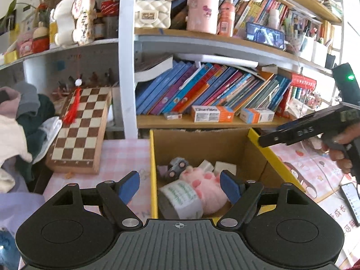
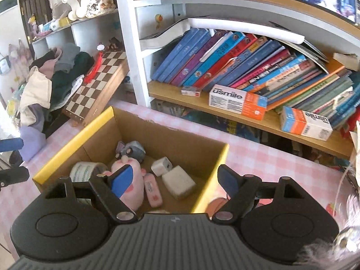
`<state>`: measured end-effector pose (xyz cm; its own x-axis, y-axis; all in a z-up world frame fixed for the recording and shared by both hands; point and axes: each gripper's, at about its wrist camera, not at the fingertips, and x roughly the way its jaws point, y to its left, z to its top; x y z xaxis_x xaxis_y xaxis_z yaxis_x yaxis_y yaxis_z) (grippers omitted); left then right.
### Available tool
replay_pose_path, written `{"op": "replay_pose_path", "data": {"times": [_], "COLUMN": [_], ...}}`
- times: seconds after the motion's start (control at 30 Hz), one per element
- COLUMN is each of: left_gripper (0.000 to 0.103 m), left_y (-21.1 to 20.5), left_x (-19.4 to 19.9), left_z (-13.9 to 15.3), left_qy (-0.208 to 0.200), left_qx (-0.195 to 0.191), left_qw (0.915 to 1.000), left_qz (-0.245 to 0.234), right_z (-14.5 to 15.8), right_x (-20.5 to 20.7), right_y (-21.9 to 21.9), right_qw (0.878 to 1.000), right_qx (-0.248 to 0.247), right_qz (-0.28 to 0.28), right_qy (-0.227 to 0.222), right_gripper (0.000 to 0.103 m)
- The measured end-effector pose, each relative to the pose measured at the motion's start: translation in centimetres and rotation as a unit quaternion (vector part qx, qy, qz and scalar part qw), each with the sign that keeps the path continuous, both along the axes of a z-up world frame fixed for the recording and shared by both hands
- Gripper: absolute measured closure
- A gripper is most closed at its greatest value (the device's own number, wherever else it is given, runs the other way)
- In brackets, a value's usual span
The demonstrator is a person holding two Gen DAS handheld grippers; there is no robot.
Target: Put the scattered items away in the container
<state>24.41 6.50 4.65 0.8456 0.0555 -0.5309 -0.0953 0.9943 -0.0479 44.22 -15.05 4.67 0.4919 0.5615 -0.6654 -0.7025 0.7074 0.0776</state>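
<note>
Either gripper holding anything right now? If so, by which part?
Nothing held. The left gripper and right gripper are both open and empty above the box; the pink plush and tape roll lie inside it.

the box [image 2: 139, 123] is brown with yellow edges. inside lie a pink plush toy [image 2: 132, 180], a grey toy car [image 2: 133, 150] and a white block [image 2: 178, 183]. the table [image 2: 270, 159] has pink and white checks. upper left, the chessboard [image 2: 101, 78] has brown and white squares.
</note>
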Motion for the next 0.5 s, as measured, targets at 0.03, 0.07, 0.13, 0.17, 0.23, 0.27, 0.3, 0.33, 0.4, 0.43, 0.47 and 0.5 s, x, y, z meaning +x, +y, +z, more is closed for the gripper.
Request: {"op": "replay_pose_path", "data": {"times": [0.03, 0.07, 0.13, 0.17, 0.23, 0.27, 0.3, 0.33, 0.4, 0.43, 0.47, 0.5], "left_gripper": [0.023, 0.023, 0.023, 0.023, 0.023, 0.023, 0.023, 0.022, 0.023, 0.023, 0.023, 0.023], "left_y": [0.0, -0.1, -0.1, -0.2, -0.3, -0.4, -0.4, -0.5, -0.6, -0.5, -0.5, -0.5], "left_x": [-0.1, -0.2, -0.4, -0.6, -1.1, -1.4, -1.7, -1.9, -2.4, -2.7, -3.0, -3.4], "left_z": [-0.1, -0.1, 0.2, 0.3, 0.7, 0.8, 0.8, 0.9, 0.9, 0.9, 0.9, 0.9], "left_qy": [0.003, 0.004, -0.002, -0.006, -0.015, -0.019, -0.022, -0.024, -0.029, -0.031, -0.032, -0.035], "left_qx": [0.001, 0.003, 0.004, 0.003, 0.003, 0.003, 0.003, 0.002, 0.002, 0.0, -0.002, -0.005], "left_qw": [1.0, 1.0, 1.0, 1.0, 0.9999, 0.9998, 0.9997, 0.9996, 0.9994, 0.9993, 0.9992, 0.9991], "left_qz": [0.002, 0.003, 0.003, 0.003, 0.0, -0.003, -0.006, -0.01, -0.018, -0.021, -0.024, -0.026], "right_z": [-0.1, -0.1, -0.1, 0.0, 0.1, 0.2, 0.4, 0.5, 0.8, 0.9, 1.0, 1.0], "right_x": [-0.2, -0.5, -1.0, -1.5, -2.5, -3.2, -3.9, -4.8, -6.5, -7.5, -8.2, -9.0], "right_y": [-0.3, -0.5, -0.9, -1.1, -1.5, -1.6, -1.8, -1.9, -2.2, -2.3, -2.4, -2.5], "right_qw": [1.0, 1.0, 1.0, 1.0, 1.0, 0.999, 0.999, 0.999, 0.999, 0.999, 0.999, 0.999], "right_qx": [0.0, 0.0, 0.002, 0.004, 0.009, 0.012, 0.014, 0.016, 0.017, 0.014, 0.01, 0.007], "right_qz": [-0.003, -0.006, -0.012, -0.015, -0.02, -0.023, -0.024, -0.026, -0.027, -0.029, -0.031, -0.033], "right_qy": [-0.001, -0.003, -0.007, -0.01, -0.015, -0.019, -0.023, -0.027, -0.035, -0.039, -0.042, -0.043], "right_gripper": [0.021, 0.021, 0.02, 0.02, 0.02, 0.019, 0.019, 0.019, 0.018, 0.018, 0.017, 0.017]}}
